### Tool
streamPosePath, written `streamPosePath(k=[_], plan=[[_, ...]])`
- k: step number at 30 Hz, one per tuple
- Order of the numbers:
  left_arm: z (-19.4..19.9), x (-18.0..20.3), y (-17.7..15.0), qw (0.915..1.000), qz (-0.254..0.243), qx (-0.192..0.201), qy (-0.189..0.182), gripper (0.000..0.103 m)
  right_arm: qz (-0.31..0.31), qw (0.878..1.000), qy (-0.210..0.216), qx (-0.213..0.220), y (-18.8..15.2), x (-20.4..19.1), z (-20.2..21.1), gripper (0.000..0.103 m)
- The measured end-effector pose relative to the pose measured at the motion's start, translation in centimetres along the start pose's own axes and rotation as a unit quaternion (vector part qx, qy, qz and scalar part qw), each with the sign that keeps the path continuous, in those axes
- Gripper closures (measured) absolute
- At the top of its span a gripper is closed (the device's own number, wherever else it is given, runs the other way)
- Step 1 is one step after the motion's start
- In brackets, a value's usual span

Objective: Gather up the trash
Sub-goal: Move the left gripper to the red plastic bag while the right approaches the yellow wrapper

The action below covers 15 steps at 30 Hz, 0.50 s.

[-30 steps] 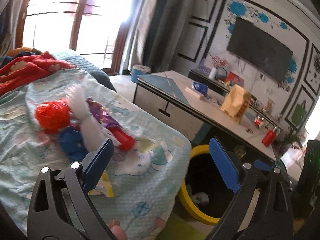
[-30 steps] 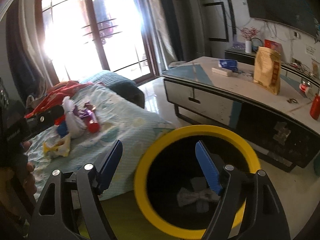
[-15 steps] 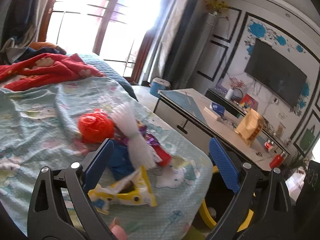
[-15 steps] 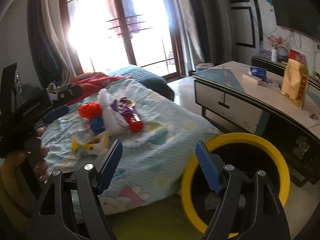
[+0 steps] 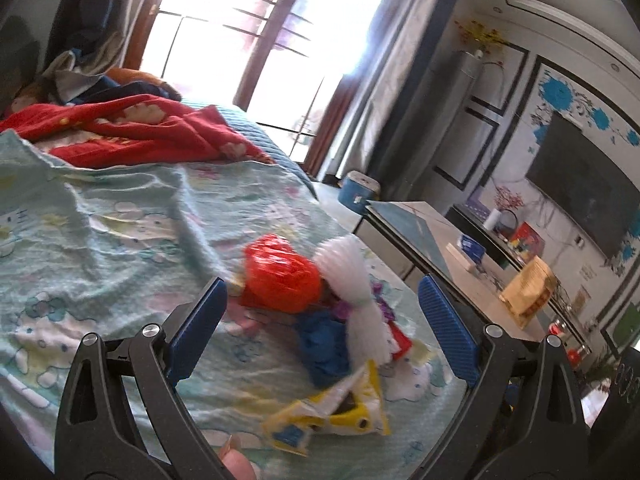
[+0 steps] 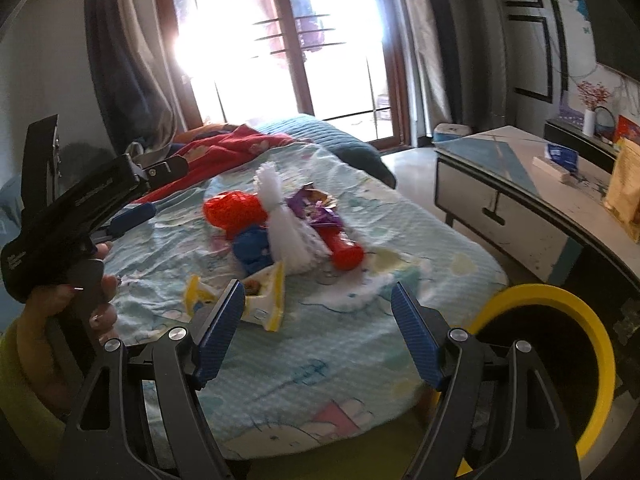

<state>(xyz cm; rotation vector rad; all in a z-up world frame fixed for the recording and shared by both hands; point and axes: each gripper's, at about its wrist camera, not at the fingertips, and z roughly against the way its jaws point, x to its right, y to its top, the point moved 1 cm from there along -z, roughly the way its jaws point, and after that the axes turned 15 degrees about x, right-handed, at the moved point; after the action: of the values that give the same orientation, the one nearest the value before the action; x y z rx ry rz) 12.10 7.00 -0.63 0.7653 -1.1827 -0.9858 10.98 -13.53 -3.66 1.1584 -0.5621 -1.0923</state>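
A pile of trash lies on the light blue blanket point(image 5: 120, 240): an orange-red crumpled ball point(image 5: 282, 276) point(image 6: 234, 210), a white foam net point(image 5: 356, 300) point(image 6: 286, 226), a blue crumpled piece point(image 5: 324, 344) point(image 6: 250, 246), a purple wrapper point(image 6: 316, 206), a red tube point(image 6: 340, 248) and a yellow-white wrapper point(image 5: 332, 412) point(image 6: 256, 294). My left gripper point(image 5: 322, 328) is open and empty just before the pile. My right gripper point(image 6: 318, 330) is open and empty, nearer than the yellow wrapper. A black bin with a yellow rim point(image 6: 600, 344) stands at the right of the blanket.
A red blanket point(image 5: 132, 132) lies at the far end. A coffee table point(image 6: 520, 200) stands on the right with a brown paper bag point(image 5: 528, 292) and small boxes. A TV point(image 5: 580, 196) hangs on the far wall. A blue stool point(image 5: 358, 190) stands near the bright window.
Both grippers have swung left, away from the yellow-rimmed bin and toward the trash pile on the blanket. Both stay open and empty.
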Motion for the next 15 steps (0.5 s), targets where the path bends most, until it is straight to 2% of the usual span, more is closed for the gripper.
streamPosePath(k=[7, 11, 15], plan=[[-1.6, -2.9, 0.2, 0.9996, 0.013, -0.011, 0.023, 0.015, 0.009, 0.999, 0.02, -0.032, -0.6, -1.7, -3.9, 0.03], [-3.1, -4.0, -0.1, 0.9989, 0.027, -0.03, 0.023, 0.027, -0.001, 0.998, 0.024, -0.058, -1.4, -1.8, -6.4, 0.03], [-5.0, -4.5, -0.6, 0.9966, 0.056, -0.061, 0.003, 0.033, -0.013, 0.996, 0.033, -0.081, -2.0, -1.9, -8.2, 0.03]])
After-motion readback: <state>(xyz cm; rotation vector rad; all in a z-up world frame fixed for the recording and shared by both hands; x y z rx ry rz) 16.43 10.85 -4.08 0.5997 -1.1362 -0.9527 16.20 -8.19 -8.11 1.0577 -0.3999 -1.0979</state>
